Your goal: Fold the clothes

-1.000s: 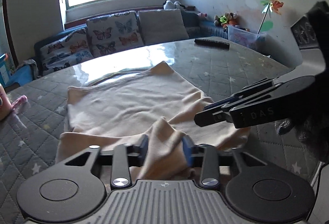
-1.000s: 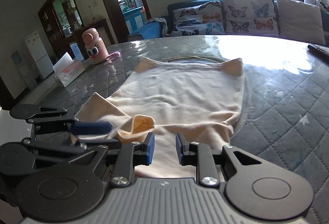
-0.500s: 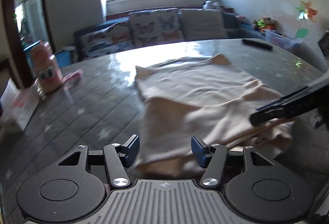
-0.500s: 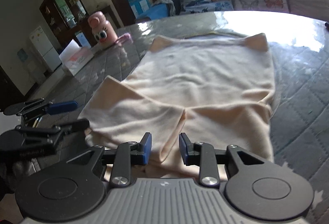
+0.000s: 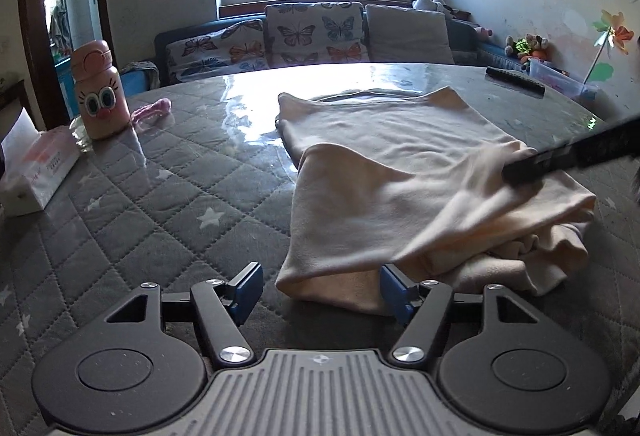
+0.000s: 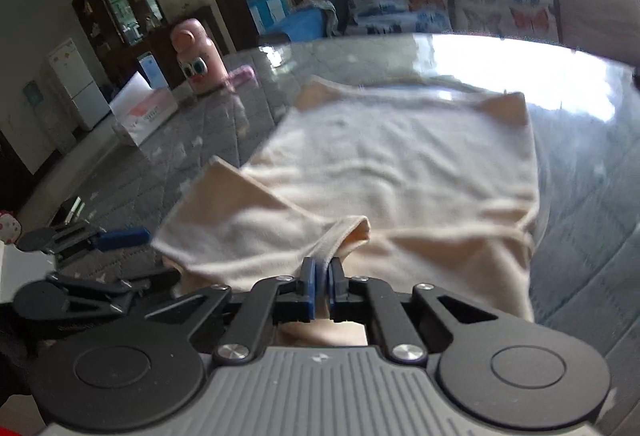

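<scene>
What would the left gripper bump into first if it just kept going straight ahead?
Probably the near folded edge of the cream cotton garment, which lies just ahead between the opening jaws of the left gripper; depth is uncertain.

so there's one cream garment [image 5: 384,140], one pink bottle [image 5: 98,96], one tissue box [image 5: 34,168], one remote [image 5: 514,80] and two tools [image 5: 320,290] [image 6: 322,276] on the table [image 5: 160,204]

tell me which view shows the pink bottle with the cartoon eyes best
The left wrist view: the pink bottle stands sharp and whole on the table, eyes and lid clear. The right wrist view shows it smaller and blurred, farther off beside the tissue box.
</scene>
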A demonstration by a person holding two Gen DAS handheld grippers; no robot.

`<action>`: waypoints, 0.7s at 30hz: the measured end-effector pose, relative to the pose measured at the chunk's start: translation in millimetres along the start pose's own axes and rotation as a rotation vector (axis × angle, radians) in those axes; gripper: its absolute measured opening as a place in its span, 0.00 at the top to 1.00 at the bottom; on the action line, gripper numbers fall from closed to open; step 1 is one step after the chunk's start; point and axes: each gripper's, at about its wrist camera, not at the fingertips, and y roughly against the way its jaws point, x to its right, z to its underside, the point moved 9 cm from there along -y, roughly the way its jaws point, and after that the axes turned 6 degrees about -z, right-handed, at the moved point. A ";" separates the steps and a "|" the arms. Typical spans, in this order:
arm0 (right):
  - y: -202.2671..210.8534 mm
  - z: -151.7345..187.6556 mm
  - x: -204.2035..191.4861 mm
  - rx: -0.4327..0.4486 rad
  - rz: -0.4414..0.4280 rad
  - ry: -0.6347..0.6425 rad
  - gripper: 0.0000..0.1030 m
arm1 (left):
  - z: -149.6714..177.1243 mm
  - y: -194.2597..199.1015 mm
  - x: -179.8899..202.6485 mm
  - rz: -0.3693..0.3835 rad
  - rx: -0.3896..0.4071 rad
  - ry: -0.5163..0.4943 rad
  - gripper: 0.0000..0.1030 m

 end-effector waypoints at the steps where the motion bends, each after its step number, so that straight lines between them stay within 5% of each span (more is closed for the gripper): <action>1: 4.8 -6.3 -2.8 0.016 0.004 0.022 0.95 | -0.4 -1.1 -1.0 -0.004 0.000 0.005 0.34; 8: 44.3 -54.7 -19.3 0.136 0.038 0.177 0.96 | 2.8 -6.4 -0.8 -0.029 -0.006 -0.008 0.38; 12: 61.9 -67.2 -15.3 0.175 0.074 0.216 0.96 | 2.5 -3.8 3.2 -0.037 0.001 -0.031 0.51; 21: 51.1 -24.1 33.3 0.104 0.160 0.120 0.96 | 5.1 1.2 11.8 -0.030 -0.005 -0.087 0.65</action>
